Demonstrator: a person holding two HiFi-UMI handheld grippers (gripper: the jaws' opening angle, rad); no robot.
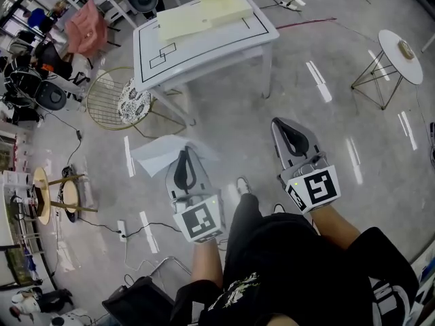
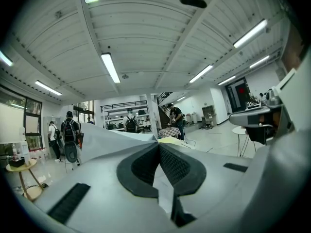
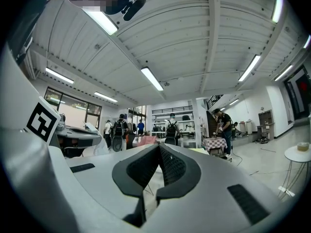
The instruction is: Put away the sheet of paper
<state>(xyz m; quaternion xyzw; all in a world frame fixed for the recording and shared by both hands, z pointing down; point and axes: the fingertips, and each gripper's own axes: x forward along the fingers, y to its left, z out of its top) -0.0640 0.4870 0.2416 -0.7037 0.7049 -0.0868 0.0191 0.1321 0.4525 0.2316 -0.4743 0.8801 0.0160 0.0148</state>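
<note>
A white sheet of paper (image 1: 158,155) hangs over the floor with my left gripper (image 1: 185,153) shut on its right edge. In the left gripper view the sheet (image 2: 109,139) spreads out to the left of the closed jaws of that gripper (image 2: 158,145). My right gripper (image 1: 279,123) is held level beside it, farther forward, shut with nothing between its fingers; in its own view the right gripper (image 3: 159,147) has its pads meeting at the tips. Ahead stands a white table (image 1: 224,43) with black outlines and pale yellow folders (image 1: 204,13) on top.
A gold wire chair (image 1: 109,99) with a patterned cushion stands left of the table, and a pink cloth (image 1: 87,27) hangs behind it. A small round side table (image 1: 401,54) is at the far right. Wooden stools (image 1: 51,195) and a power strip (image 1: 122,230) lie left. Several people (image 2: 130,123) stand in the background.
</note>
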